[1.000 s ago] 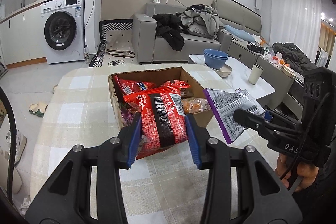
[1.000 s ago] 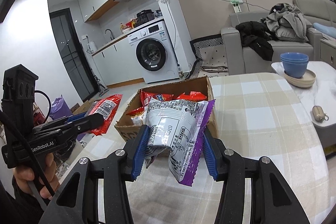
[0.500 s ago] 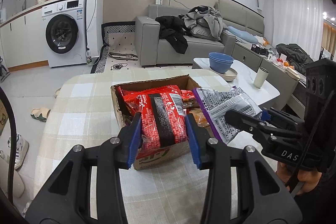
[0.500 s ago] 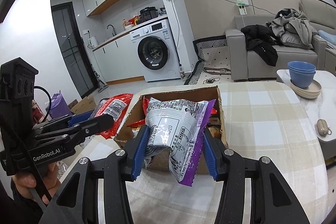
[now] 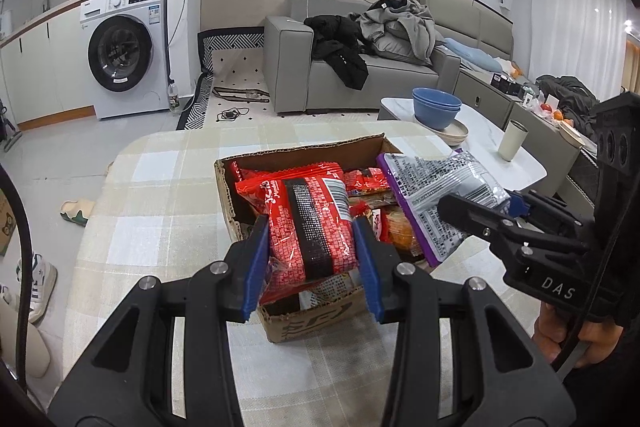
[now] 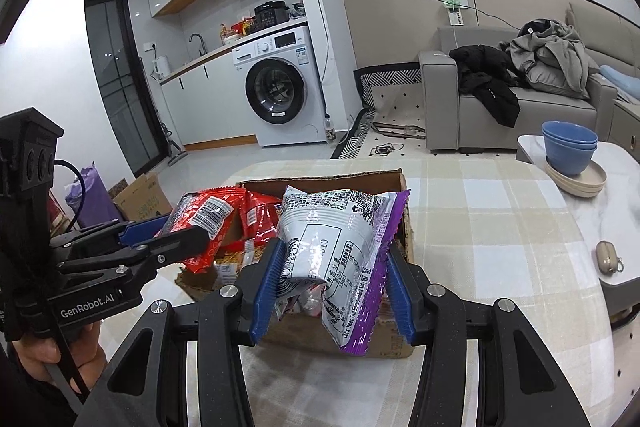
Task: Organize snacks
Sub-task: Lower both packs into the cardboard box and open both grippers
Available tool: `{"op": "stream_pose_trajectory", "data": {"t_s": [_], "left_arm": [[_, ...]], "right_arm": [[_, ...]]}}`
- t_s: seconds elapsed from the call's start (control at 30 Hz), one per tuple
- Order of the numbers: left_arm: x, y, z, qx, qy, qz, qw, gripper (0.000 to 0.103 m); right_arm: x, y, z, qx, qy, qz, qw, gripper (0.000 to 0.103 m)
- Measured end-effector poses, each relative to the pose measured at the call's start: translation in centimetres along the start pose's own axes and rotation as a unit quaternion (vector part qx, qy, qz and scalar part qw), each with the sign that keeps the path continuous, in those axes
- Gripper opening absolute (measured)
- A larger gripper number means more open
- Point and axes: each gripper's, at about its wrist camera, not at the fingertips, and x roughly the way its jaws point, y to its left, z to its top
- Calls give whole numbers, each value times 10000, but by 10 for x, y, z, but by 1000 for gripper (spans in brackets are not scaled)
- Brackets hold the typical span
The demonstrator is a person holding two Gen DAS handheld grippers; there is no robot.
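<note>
An open cardboard box [image 5: 308, 319] [image 6: 406, 223] of snack packets stands on the checked tablecloth. My left gripper [image 5: 310, 263] is shut on a red packet with a black stripe [image 5: 312, 223], held over the box's near left part; that packet [image 6: 204, 223] also shows at the left of the right wrist view. My right gripper [image 6: 330, 287] is shut on a silver and purple packet [image 6: 332, 243], hanging over the box's near edge; the same packet [image 5: 432, 191] appears beside the box's right side in the left wrist view. Several red and orange packets lie inside the box.
The checked table [image 5: 160, 195] falls away to the floor on the left and far sides. To the right a white side table [image 5: 484, 143] carries blue bowls [image 5: 436, 107] and a cup [image 5: 513, 145]. A small beige pouch [image 6: 608, 257] lies on it. A sofa stands behind.
Both grippers have moved forward with their packets, so the box looks nearer and both packets now hang over it. Neither grip has changed.
</note>
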Motion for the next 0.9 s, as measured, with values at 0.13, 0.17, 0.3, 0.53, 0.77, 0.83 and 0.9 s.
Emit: {"op": "stream_pose_trajectory", "data": {"t_s": [0.13,0.17,0.3,0.53,0.77,0.83,0.9], "left_arm": [[17,4,6,66,55,29,10000,38],[21,5,7,71,68,40,9999,38],[37,10,12,73,115,102,9999,38],[66,21,16,69,256,141,9995,38],[83,23,15,138,309,121,9994,38],[89,25,16,136,327,105,9993,38],[95,27,17,120,374,98,9992,38]], "right_arm": [[13,-2,3,-8,64,-82,9999,50],[17,-3,5,-15,83,-114,9999,50],[35,-6,7,-10,200,-135,9997,50],[59,-3,6,-256,385,-230,9987,50],[76,-4,-1,-477,561,-252,9970,50],[77,-4,0,-503,622,-173,9966,50],[80,-4,-1,-549,671,-184,9961,50]]}}
